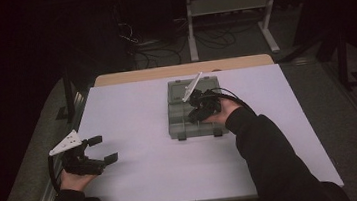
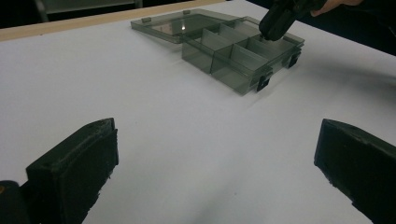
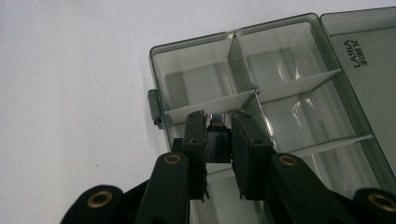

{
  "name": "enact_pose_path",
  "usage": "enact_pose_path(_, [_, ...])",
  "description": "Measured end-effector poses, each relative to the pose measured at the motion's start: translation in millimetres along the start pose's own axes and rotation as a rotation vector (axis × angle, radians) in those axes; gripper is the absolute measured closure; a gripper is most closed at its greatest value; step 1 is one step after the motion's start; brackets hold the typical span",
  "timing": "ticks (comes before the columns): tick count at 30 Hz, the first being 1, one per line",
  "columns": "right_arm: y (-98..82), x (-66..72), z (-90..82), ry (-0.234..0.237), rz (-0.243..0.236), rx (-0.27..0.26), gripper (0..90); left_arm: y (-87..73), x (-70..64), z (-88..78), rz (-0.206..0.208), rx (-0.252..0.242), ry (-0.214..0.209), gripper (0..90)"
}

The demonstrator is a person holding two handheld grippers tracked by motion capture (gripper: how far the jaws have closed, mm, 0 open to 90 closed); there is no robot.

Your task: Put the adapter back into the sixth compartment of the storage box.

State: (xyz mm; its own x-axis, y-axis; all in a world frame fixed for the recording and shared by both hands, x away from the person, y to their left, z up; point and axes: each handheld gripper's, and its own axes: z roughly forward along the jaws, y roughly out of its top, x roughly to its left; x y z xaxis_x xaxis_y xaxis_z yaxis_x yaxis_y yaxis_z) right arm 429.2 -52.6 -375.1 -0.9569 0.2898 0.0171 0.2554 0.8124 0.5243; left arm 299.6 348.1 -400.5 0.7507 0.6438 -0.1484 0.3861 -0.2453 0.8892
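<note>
Near the table's front edge, the left gripper (image 1: 102, 148) waits with jaws wide apart, holding nothing; farther off, the right gripper (image 3: 218, 140) pinches a small dark block (image 3: 217, 145) by its flat sides over the open divider box (image 3: 196, 60); it looks light, stiff, maybe slippery.

One compartment box (image 1: 196, 113), two tools, one small dark part (image 3: 218, 140).
</note>
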Motion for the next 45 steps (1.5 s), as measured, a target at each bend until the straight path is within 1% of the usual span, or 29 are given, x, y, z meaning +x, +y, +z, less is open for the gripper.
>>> enact_pose_path(7, [-0.2,-2.1,8.0,0.006,-0.001,0.017,75.2,0.0,-0.2,0.1,0.001,0.001,-0.001,0.0])
enact_pose_path(14, [-1.1,-4.6,17.0,0.011,0.012,0.042,75.2,-0.1,-0.4,0.1,0.002,0.002,-0.003,0.0])
enact_pose_path(19, [-2.2,-6.2,21.6,0.006,0.019,0.058,75.2,0.0,-0.5,0.3,0.002,0.003,-0.003,0.0])
enact_pose_path(24, [-2.3,-7.2,25.5,0.016,0.013,0.056,75.2,-0.1,-0.4,0.5,0.002,0.004,-0.004,0.0])
enact_pose_path(28, [-3.1,-8.6,27.9,0.022,0.02,0.057,74.8,-0.1,-0.4,0.4,0.002,0.004,-0.004,0.0])
enact_pose_path(30, [-2.9,-8.8,27.4,0.026,0.029,0.048,70.8,-0.1,-0.4,0.4,0.002,0.004,-0.004,0.0])
enact_pose_path(35, [-2.7,-7.5,24.6,0.023,0.022,0.048,69.0,-0.1,-0.6,0.6,0.002,0.005,-0.004,0.0])
enact_pose_path(38, [-2.8,-7.1,22.5,0.021,0.025,0.044,67.2,-0.1,-0.4,0.5,0.002,0.004,-0.005,0.0])
enact_pose_path(43, [-2.7,-6.1,13.6,0.005,0.029,0.029,57.2,-0.2,-0.5,0.5,0.002,0.005,-0.005,0.0])
enact_pose_path(45, [-3.0,-5.6,10.1,-0.002,0.037,0.026,53.8,-0.2,-0.4,0.3,0.003,0.005,-0.006,0.0])
